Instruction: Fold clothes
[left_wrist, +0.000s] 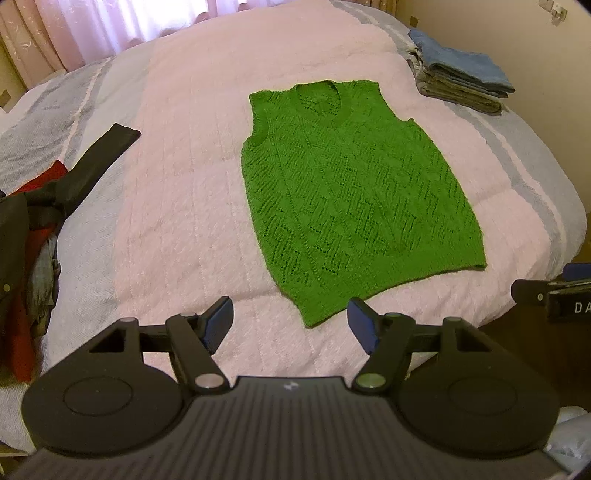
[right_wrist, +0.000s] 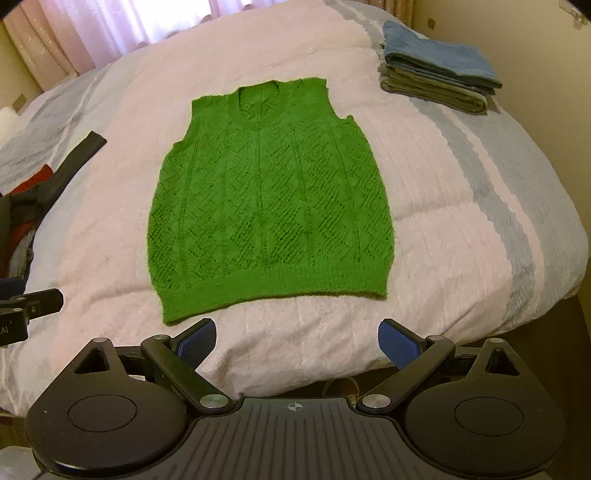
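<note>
- Green knit vest (right_wrist: 269, 199) lies flat and spread on the pink blanket (right_wrist: 424, 177) of the bed, neck end toward the far curtains, hem band toward the two grippers; nothing folded on it yet.
- Long axis runs neck-to-hem, i.e. straight away from both grippers (in the left wrist view it reads skewed, hem drifting right).
- Right gripper (right_wrist: 297, 341): jaws wide apart, nothing between them, hanging just short of the hem. Vest sits ahead and slightly left of its centre line; hem's left corner is just beyond its left pad.
- Left gripper (left_wrist: 290, 328): jaws opening, also empty. Vest lies ahead and to its right, w/ the near hem corner just past the gap between the pads.
- Judgement: both are near the hem, apart from the cloth; which one is nearer is hard to call under fisheye warp, prob. about equal.
- Next move likely turns on each gripper taking a hem corner, then carrying it along the long axis toward the neck.
- Folded blue-grey stack (right_wrist: 439, 70) sits far right, well apart; dark and red clothes (left_wrist: 33, 206) heaped at left.
</note>
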